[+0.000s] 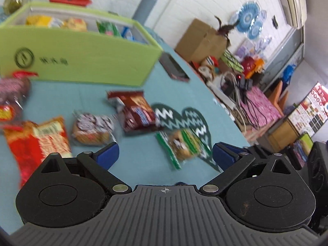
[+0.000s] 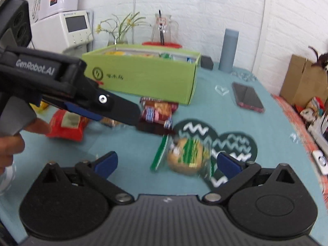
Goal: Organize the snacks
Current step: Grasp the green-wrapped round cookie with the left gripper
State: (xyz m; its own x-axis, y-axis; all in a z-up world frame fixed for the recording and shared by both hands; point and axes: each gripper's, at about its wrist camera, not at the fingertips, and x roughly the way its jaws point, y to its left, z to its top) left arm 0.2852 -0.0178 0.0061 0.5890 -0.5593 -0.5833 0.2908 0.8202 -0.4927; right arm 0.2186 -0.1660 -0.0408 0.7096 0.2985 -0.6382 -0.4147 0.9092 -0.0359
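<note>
A green cardboard box (image 1: 82, 59) (image 2: 147, 75) with several snack packs inside stands at the back of the blue table. Loose snacks lie in front of it: a dark red packet (image 1: 137, 112) (image 2: 157, 112), a green-striped bread pack (image 1: 182, 145) (image 2: 186, 155), a clear pack of buns (image 1: 92, 129) and an orange-red bag (image 1: 39, 143) (image 2: 65, 127). My left gripper (image 1: 165, 156) hangs open above the table with nothing between its fingers; in the right wrist view it reaches in from the left (image 2: 123, 112). My right gripper (image 2: 167, 163) is open just in front of the green-striped pack.
A phone (image 1: 174, 67) (image 2: 248, 97) lies right of the box. A dark heart-shaped mat (image 1: 194, 121) (image 2: 235, 143) sits under the striped pack. A grey bottle (image 2: 228, 49), a jug and a plant stand behind the box. Clutter and a cardboard box (image 1: 203, 41) lie beyond the table's right edge.
</note>
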